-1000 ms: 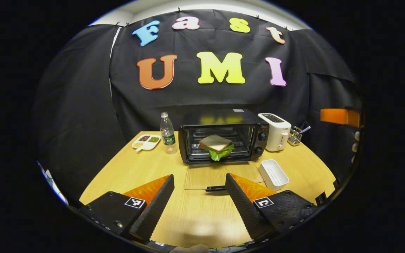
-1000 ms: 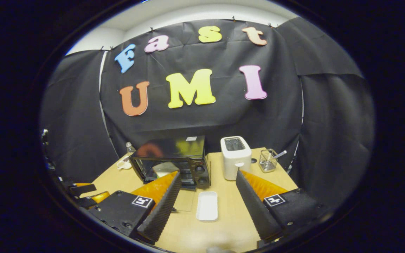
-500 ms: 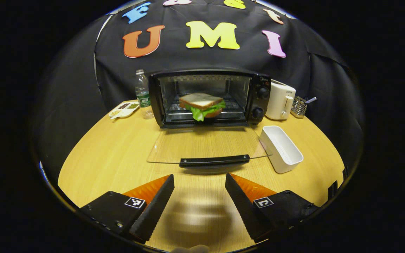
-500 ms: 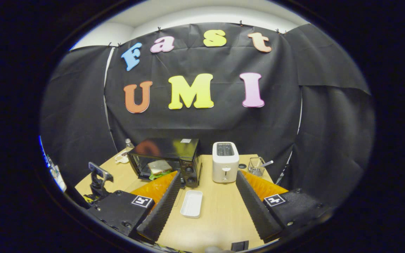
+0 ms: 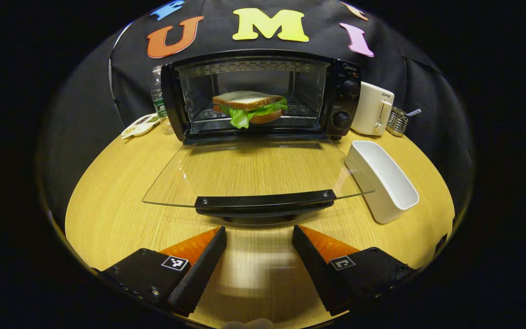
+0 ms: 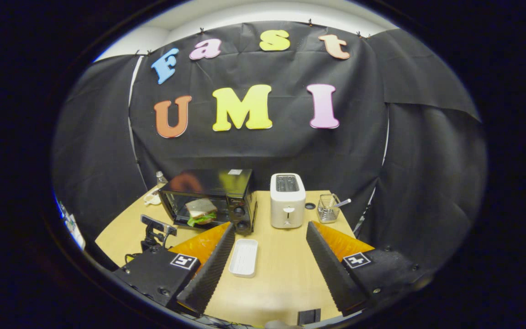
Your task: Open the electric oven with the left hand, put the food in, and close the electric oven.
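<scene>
The electric oven [image 5: 263, 96] stands at the back of the tabletop [image 5: 107, 196] with its glass door [image 5: 254, 171] folded down flat and its black handle [image 5: 265, 203] toward the near edge. On the rack inside sits the sandwich [image 5: 247, 108], bread on top and lettuce hanging out at the front. To the right of the door lies a white rectangular dish [image 5: 384, 180], with nothing seen in it. A white toaster [image 5: 372, 114] stands right of the oven, and beyond it a wire basket [image 5: 397, 121] holds a utensil. Left of the oven stand a water bottle [image 5: 157, 98] and a divided plate [image 5: 139, 127] with small portions of food. The left gripper [image 5: 258, 235] is held low and level just short of the door handle, fingers spread apart and gripping nothing. The right gripper [image 6: 270, 233] is held higher and well back from the oven, aimed between oven and toaster, fingers likewise spread wide with nothing between them.
</scene>
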A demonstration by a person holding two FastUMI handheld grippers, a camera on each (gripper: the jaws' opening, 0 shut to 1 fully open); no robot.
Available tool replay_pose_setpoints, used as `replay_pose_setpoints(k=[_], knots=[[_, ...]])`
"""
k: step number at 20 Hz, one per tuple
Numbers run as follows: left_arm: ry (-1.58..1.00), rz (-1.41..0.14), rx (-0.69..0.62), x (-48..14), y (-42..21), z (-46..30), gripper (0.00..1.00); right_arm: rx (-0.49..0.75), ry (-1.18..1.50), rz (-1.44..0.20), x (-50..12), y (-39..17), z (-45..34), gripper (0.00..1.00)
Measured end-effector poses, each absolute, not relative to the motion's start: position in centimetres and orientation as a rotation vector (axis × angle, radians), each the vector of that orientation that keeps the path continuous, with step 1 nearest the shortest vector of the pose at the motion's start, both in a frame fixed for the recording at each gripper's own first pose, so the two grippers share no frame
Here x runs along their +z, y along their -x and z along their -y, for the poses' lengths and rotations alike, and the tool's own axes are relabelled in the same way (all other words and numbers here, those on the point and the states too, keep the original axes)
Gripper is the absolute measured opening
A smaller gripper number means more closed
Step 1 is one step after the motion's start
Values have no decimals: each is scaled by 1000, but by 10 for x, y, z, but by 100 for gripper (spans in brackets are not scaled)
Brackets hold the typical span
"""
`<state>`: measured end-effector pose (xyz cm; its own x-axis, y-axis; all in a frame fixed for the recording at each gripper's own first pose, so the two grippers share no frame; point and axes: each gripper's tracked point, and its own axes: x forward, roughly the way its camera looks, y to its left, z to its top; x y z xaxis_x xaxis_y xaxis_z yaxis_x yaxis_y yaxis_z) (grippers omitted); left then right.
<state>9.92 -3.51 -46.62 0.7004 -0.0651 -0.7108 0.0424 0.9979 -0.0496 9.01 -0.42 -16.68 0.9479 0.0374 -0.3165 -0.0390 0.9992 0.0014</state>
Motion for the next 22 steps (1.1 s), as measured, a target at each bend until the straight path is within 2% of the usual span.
replay_pose_setpoints(k=[2,4,13,22], knots=[[34,-780,-65,-463,-104,37,98,34,0,-329,-169,-92,7,100],[32,-783,-64,-462,-104,37,94,31,-11,-337,-171,-95,9,100],[35,-732,-69,-430,-114,37,94,46,-31,-344,-175,-98,8,100],[19,-598,-66,-360,-180,38,94,24,-69,-339,-179,-94,20,100]])
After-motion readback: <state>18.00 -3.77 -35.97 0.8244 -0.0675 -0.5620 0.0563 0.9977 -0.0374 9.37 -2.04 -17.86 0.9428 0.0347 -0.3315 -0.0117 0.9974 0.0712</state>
